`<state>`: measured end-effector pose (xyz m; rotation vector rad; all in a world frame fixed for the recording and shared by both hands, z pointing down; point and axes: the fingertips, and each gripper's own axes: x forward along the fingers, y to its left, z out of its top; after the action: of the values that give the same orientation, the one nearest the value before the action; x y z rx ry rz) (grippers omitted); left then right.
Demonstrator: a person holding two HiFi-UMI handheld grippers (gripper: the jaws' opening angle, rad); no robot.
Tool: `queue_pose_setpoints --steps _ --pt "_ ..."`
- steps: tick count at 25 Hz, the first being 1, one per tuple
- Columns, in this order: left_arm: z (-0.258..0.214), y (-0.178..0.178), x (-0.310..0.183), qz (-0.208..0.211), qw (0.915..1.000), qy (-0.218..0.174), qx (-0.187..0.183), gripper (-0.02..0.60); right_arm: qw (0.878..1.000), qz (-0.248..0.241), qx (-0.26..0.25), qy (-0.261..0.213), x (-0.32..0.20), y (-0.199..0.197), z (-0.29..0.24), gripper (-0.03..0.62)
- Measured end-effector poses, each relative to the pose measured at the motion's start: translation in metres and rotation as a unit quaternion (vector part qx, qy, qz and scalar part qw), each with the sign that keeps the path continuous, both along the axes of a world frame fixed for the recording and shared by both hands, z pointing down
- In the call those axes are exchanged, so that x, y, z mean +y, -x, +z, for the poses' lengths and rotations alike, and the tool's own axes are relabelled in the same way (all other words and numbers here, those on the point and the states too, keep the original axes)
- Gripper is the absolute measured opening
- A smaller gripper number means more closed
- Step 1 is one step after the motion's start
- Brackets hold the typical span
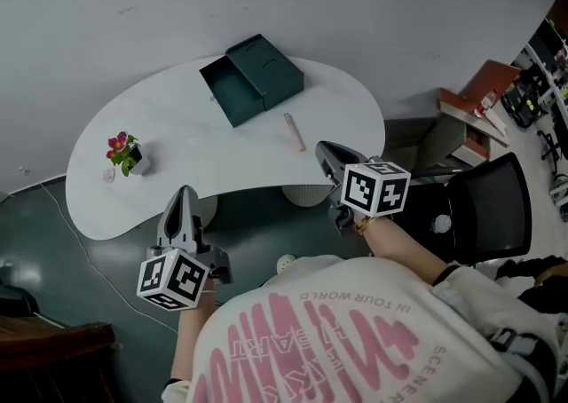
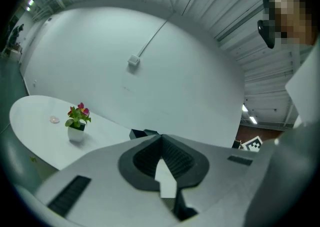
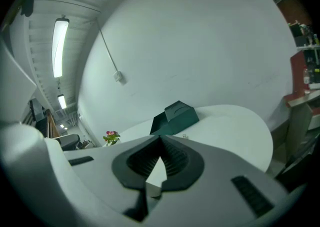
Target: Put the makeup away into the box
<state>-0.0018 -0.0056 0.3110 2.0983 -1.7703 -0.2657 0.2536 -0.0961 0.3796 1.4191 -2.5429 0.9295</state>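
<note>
While each pair of jaws is pressed together on nothing, the left hand-held gripper [image 1: 184, 195] and right hand-held gripper [image 1: 325, 149] hang at the near edge of the white kidney-shaped worktop [image 1: 177, 126]. A slim beige makeup stick [image 1: 294, 131] lies there, at 4 o'clock from the open dark green box [image 1: 253, 77], near but apart.

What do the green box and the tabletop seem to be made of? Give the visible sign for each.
Green box: probably leatherette or coated card; matte, dark, crisp edges. Tabletop: likely laminated or painted board; smooth, uniformly white, faint sheen.
</note>
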Motion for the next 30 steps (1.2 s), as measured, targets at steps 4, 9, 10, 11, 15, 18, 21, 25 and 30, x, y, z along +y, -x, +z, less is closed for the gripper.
queue_pose_setpoints --steps 4,9,10,11,15,18,21,25,30 --pt "0.006 0.021 -0.013 0.004 1.0 0.002 -0.003 0.003 0.999 0.012 0.018 0.027 -0.014 0.008 0.027 -0.003" --pt "0.029 0.038 -0.019 -0.003 0.9996 0.027 0.009 0.003 0.995 0.004 0.078 0.065 -0.026 0.015 0.072 0.048" --pt "0.034 0.04 -0.018 -0.005 0.9994 0.032 0.011 0.003 0.993 -0.003 0.096 0.071 -0.028 0.016 0.08 0.081" --pt "0.038 0.043 -0.018 -0.007 0.9992 0.037 0.014 0.003 0.991 -0.008 0.113 0.077 -0.03 0.017 0.088 0.107" --pt "0.05 0.057 -0.016 -0.022 0.9981 0.053 0.023 0.003 0.976 -0.033 0.195 0.089 -0.043 0.021 0.113 0.157" --pt "0.056 0.069 -0.017 -0.036 0.9973 0.058 0.027 0.003 0.962 -0.061 0.251 0.088 -0.053 0.03 0.126 0.164" --pt "0.058 0.075 -0.019 -0.043 0.9967 0.062 0.031 0.003 0.954 -0.074 0.272 0.098 -0.062 0.036 0.136 0.165" --pt "0.059 0.082 -0.027 -0.052 0.9961 0.064 0.032 0.003 0.949 -0.072 0.288 0.109 -0.073 0.037 0.145 0.166" --pt "0.059 0.087 -0.032 -0.058 0.9954 0.066 0.037 0.003 0.94 -0.061 0.304 0.14 -0.077 0.031 0.154 0.117"
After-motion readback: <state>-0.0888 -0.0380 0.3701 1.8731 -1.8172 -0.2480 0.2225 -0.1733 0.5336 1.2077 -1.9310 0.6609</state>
